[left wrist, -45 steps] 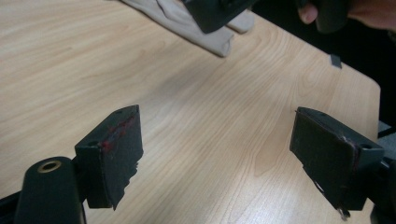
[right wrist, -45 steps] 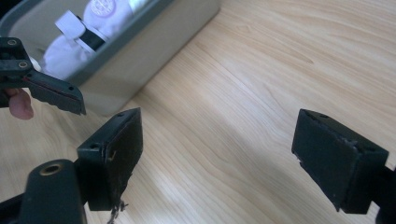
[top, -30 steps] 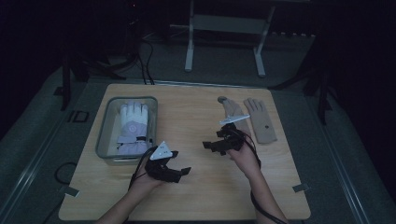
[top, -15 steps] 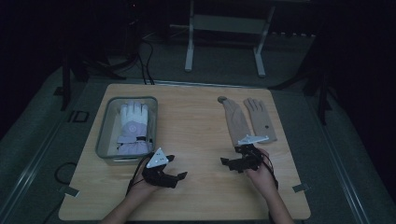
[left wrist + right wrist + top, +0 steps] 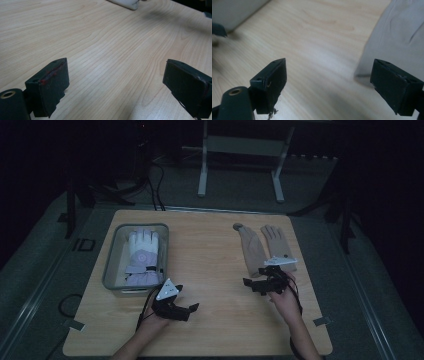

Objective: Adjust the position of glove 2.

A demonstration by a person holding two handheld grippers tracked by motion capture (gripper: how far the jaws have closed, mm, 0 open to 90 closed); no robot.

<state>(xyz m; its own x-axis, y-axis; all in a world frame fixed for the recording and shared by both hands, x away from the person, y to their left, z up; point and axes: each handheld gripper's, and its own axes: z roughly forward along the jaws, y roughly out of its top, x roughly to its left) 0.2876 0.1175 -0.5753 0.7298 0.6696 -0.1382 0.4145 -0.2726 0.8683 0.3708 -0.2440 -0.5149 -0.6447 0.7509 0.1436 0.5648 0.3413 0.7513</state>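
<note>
At the table's near edge, two hand-held grippers hang idle over bare wood while gloves wait on either side.

Left gripper [image 5: 176, 306]: released, with nothing between the jaws. They have just been opening wider. In the left gripper view the two black pads [image 5: 52, 82] stand far apart over plain board. It sits low, just in front of the bin.

Right gripper [image 5: 264, 282]: also released and empty. In the right gripper view the jaws gape, with the cuff of a tan glove [image 5: 397, 42] lying just beyond the right-hand pad and not gripped.

Table [image 5: 210, 285]: light wood, bare in the middle between the two hands.

Bin [image 5: 111, 270]: clear, on the left half of the table, just past the left gripper.

White glove [image 5: 141, 257]: lies flat inside the bin, fingers pointing away from the person. This part of the job looks done.

Tan gloves [image 5: 265, 247]: a pair, side by side on the right half of the table, fingers pointing away, cuffs near the right gripper. Neither one is in the bin.

Progress: by the look of it, one glove stowed and two left to move across. The right gripper is best placed for the next pick, at the nearer tan cuff.
</note>
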